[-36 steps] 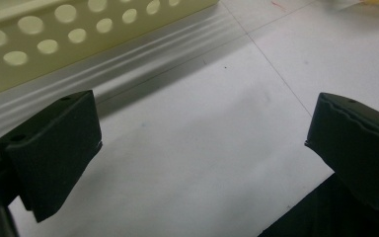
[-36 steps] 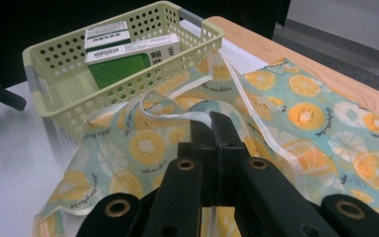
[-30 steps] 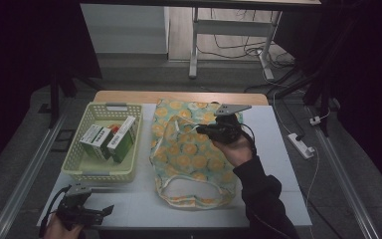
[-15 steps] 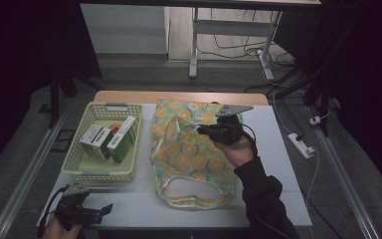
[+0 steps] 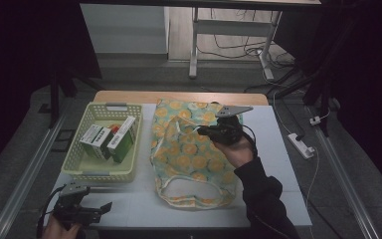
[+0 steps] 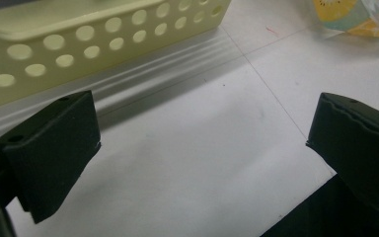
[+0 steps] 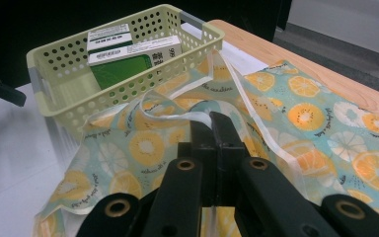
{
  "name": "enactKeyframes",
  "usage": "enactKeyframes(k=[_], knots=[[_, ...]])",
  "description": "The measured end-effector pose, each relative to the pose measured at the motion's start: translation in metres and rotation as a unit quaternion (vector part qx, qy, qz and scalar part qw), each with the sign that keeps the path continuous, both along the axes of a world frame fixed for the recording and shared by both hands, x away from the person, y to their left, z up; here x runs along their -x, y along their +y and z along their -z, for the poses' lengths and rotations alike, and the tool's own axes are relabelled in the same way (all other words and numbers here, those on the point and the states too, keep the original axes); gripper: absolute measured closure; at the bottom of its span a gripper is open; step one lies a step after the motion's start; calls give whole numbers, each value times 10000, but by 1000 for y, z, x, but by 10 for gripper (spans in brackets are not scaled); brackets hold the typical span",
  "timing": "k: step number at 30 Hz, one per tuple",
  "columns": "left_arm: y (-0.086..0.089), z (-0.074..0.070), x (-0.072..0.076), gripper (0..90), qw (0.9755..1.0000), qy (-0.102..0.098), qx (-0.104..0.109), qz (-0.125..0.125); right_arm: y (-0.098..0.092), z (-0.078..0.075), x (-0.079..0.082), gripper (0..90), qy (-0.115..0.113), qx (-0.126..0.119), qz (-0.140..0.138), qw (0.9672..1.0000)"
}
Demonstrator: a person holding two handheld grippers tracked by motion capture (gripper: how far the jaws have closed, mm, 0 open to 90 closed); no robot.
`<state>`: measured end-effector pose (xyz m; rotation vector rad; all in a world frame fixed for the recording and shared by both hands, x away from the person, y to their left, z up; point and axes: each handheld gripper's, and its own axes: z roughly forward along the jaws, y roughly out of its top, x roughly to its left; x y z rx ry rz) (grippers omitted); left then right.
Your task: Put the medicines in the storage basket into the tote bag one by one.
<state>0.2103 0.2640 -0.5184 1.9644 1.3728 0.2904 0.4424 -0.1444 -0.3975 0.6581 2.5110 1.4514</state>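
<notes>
While the right tongs (image 7: 212, 121) stay clenched on the fruit-print bag's white handle (image 7: 177, 116) at centre frame, lifting it to open the bag (image 5: 194, 149), the left tongs (image 5: 87, 211) wait released at lower left over the tabletop (image 6: 202, 148).

Bare white table (image 5: 129, 204) lies open in front of the basket (image 5: 102, 172) and left of the fruit-print bag (image 5: 189, 149). The basket's wall blocks the left side. The boxes (image 5: 110, 139) take up much of its inside.
</notes>
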Motion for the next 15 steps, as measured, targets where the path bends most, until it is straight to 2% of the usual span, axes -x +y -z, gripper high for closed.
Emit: enactKeyframes(k=[6, 12, 15], knots=[[1, -6, 0, 0, 9999, -40, 96, 13, -1, 0, 0, 899, -5, -18, 10, 10000], [4, -12, -1, 0, 9997, -200, 94, 144, -1, 0, 0, 899, 13, -23, 9, 10000], [7, -15, -3, 0, 9992, -250, 250, 209, -1, 0, 1, 899, 2, -14, 2, 10000]])
